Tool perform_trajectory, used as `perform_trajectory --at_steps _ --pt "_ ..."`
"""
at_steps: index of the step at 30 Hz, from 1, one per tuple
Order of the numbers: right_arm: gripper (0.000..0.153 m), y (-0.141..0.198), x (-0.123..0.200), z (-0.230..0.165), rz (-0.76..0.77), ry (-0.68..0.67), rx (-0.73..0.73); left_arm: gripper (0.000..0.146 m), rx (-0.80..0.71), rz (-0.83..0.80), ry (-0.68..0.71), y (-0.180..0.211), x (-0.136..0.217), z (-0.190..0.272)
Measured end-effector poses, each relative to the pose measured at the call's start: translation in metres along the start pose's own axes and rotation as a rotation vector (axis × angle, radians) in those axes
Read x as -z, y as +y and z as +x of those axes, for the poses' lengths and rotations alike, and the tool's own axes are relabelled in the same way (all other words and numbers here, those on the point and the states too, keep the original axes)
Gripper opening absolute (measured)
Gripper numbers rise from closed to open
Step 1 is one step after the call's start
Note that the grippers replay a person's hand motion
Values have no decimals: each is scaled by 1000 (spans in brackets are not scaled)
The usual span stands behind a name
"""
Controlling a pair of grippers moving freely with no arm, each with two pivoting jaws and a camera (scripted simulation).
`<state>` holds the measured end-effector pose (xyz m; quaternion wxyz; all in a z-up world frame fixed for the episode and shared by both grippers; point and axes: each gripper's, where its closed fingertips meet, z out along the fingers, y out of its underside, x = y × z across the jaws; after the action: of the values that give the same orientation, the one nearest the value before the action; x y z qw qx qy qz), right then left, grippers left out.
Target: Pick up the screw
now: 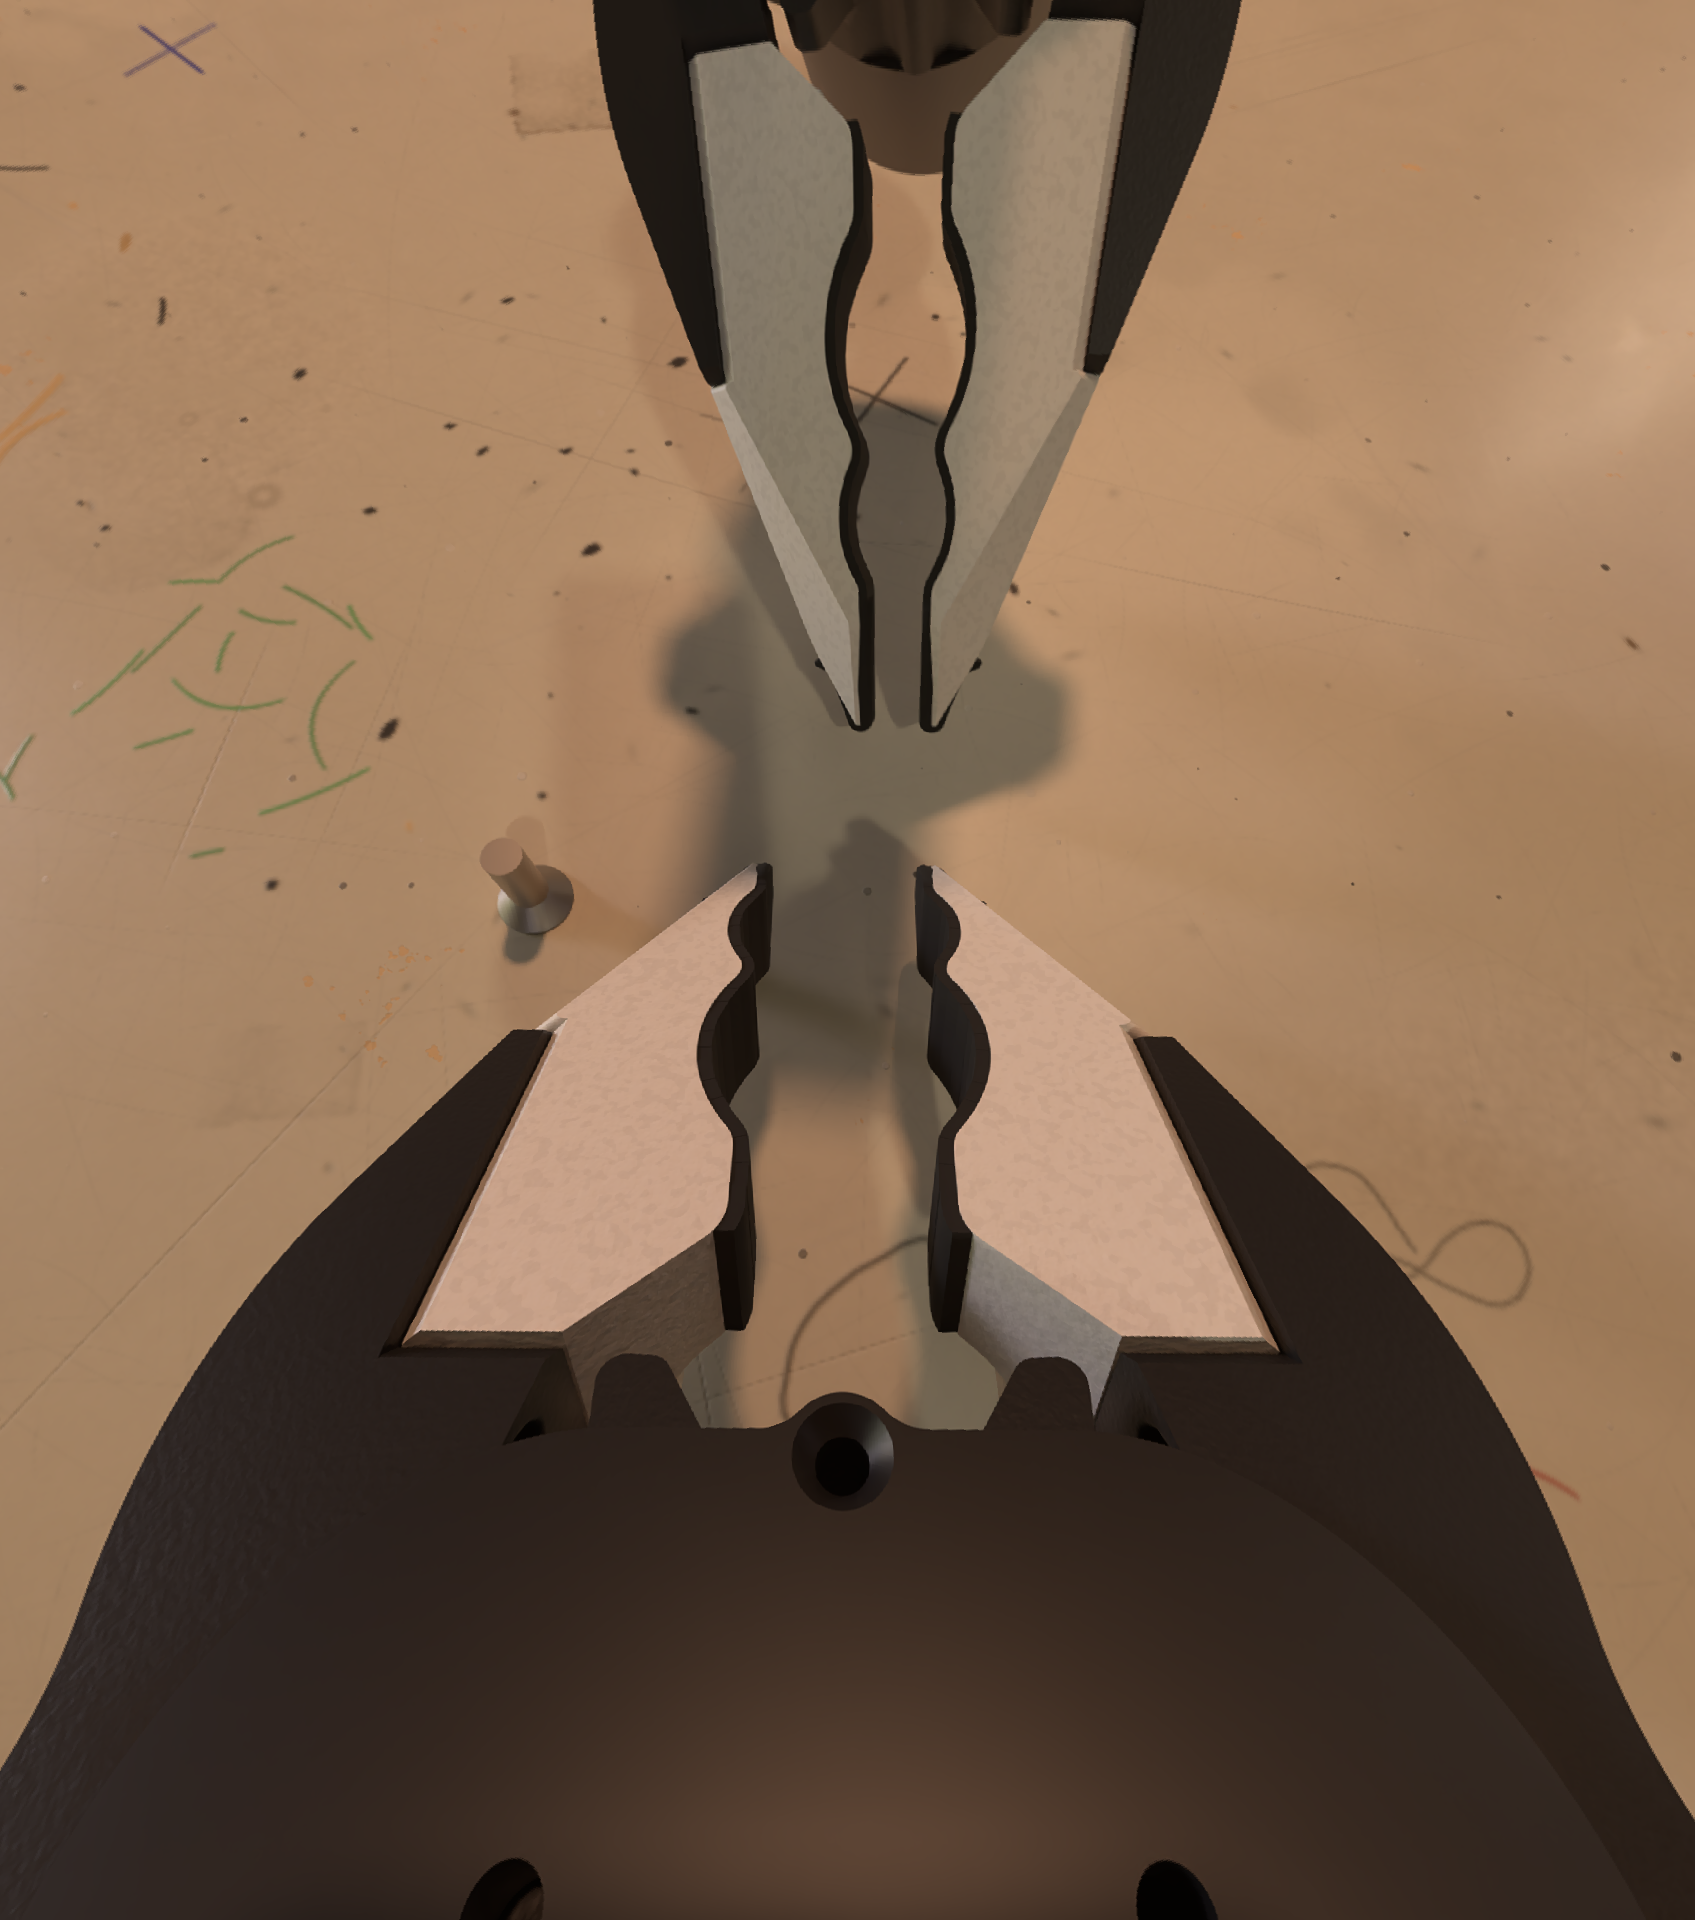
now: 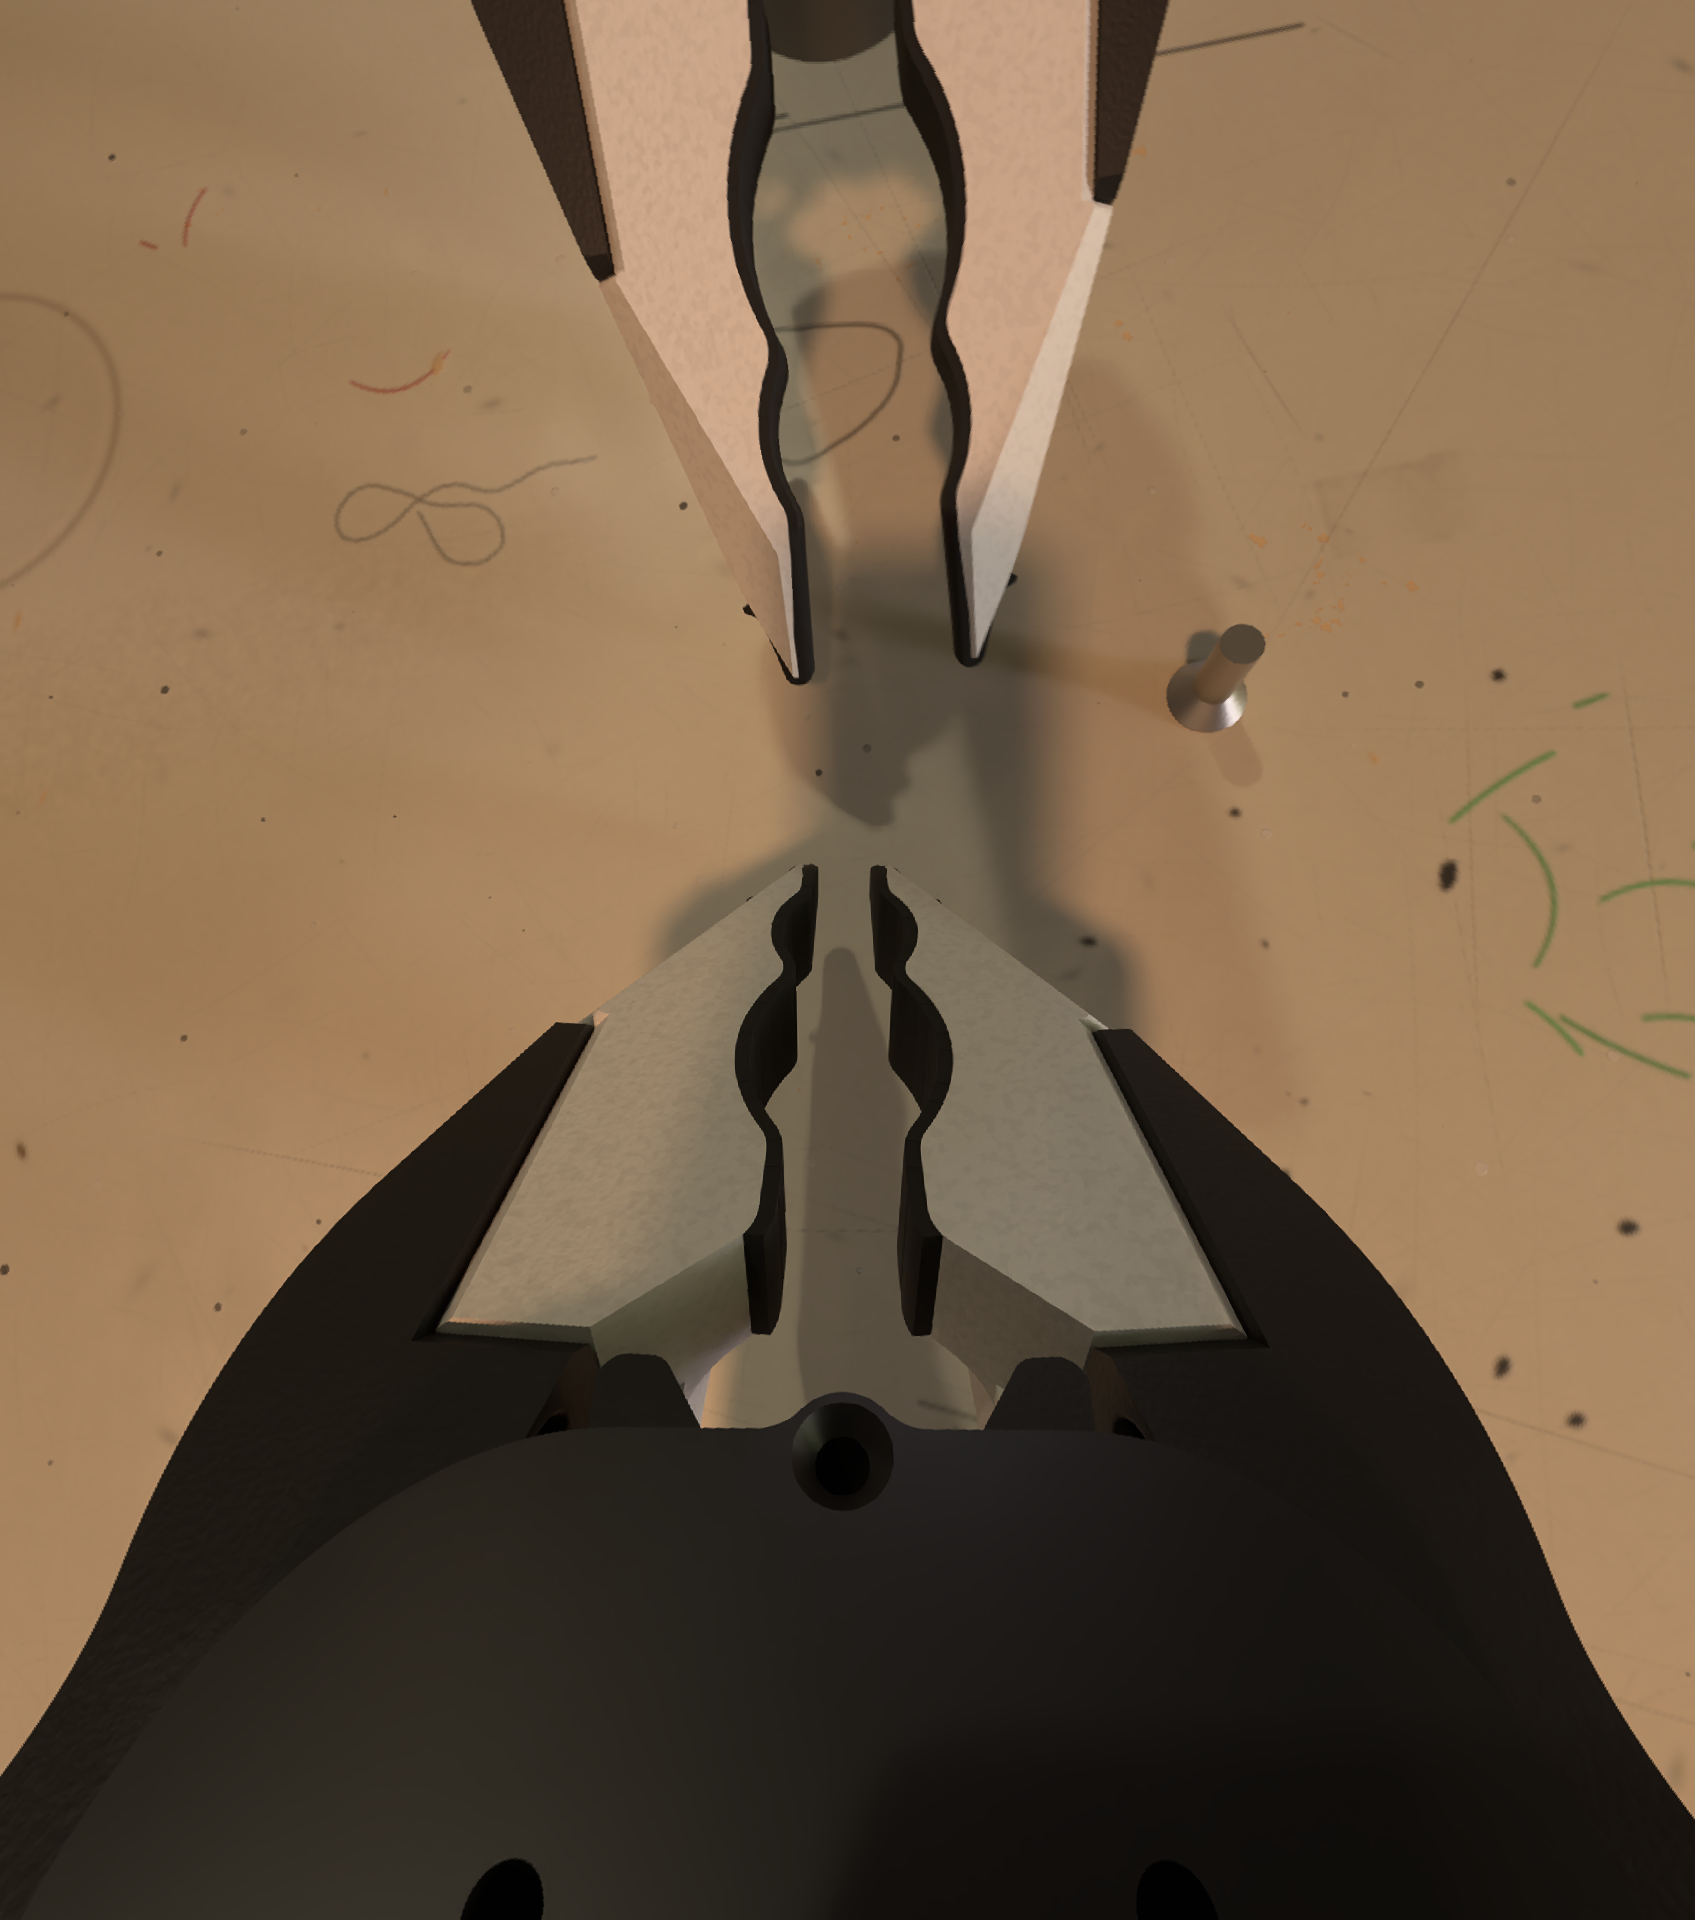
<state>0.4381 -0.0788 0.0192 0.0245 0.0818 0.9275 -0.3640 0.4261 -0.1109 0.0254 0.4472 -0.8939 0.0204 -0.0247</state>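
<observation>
A small metal screw (image 1: 523, 894) stands on its flat head on the tan table, shank up. In the left wrist view it is just left of my left gripper (image 1: 843, 878), beside the left fingertip and apart from it. The left gripper is open and empty. My right gripper (image 2: 843, 873) faces it tip to tip, its jaws a narrow gap apart with nothing between them. In the right wrist view the screw (image 2: 1212, 686) is ahead and to the right. Each gripper also shows in the other's view: the right (image 1: 895, 722), the left (image 2: 884, 670).
The table (image 1: 1445, 727) is a scuffed tan surface with green scribbles (image 1: 240, 675), grey pen loops (image 2: 427, 514) and dark specks. Both grippers cast shadows between their tips. Nothing else stands on the table in these views.
</observation>
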Motion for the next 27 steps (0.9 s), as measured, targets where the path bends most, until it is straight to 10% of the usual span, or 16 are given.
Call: perform_trajectory --at_steps 27 --pt "4 0 -1 2 12 13 45 31 -66 -27 -15 2 -5 4"
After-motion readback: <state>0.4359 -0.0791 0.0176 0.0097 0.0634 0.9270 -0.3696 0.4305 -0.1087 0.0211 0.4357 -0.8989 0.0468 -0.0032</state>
